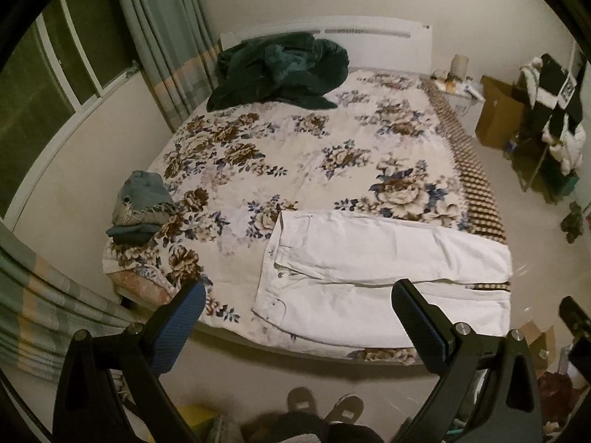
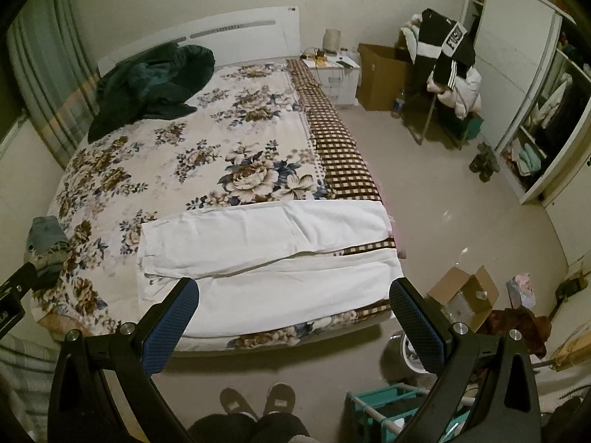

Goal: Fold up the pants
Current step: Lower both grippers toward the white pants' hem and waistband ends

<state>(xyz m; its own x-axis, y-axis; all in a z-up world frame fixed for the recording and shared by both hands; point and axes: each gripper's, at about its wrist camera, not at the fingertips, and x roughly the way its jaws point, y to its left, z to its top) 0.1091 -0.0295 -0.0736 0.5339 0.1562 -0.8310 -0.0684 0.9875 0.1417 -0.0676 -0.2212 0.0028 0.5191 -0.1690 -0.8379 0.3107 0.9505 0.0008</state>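
Pants (image 1: 388,258) lie flat, unfolded, on the bed (image 1: 295,155) ahead of both spread, empty hand-held grippers: left (image 1: 299,306), right (image 2: 295,302); all folding remains.

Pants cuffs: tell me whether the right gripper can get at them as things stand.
Probably yes. The right gripper is open above the pants, and the cuffs lie uncovered at the bed edge.

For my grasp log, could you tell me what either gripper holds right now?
Nothing: the left gripper and right gripper are open, above the white pants on the bed.
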